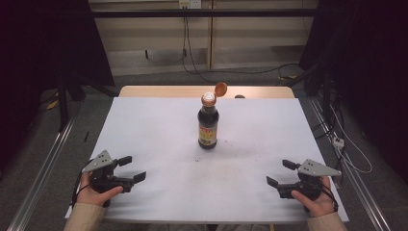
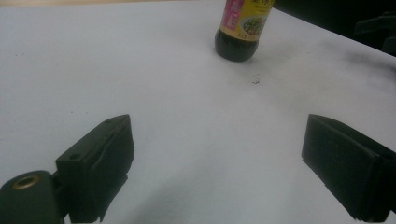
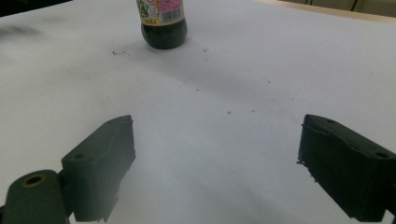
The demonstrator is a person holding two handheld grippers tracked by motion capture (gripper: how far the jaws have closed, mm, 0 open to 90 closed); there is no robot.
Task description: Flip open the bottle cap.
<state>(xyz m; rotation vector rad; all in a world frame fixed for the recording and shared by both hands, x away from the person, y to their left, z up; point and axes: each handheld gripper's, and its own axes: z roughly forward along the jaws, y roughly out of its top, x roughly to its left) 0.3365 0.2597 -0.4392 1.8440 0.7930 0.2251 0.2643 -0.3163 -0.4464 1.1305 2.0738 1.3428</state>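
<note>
Black jaws stand wide apart on both of my tools, with nothing between them. My left hand point(image 1: 96, 192) rests at the near left edge of the white table cover point(image 1: 163, 130), its left gripper point(image 1: 132, 168) lying level and aimed inward. My right hand point(image 1: 315, 199) mirrors it at the near right edge, the right gripper point(image 1: 281, 172) likewise level and pointing inward. Farther off, mid-table and well apart from both, the dark sauce bottle point(image 1: 208, 122) stands upright, its orange flip cap point(image 1: 220, 88) hinged open.
</note>
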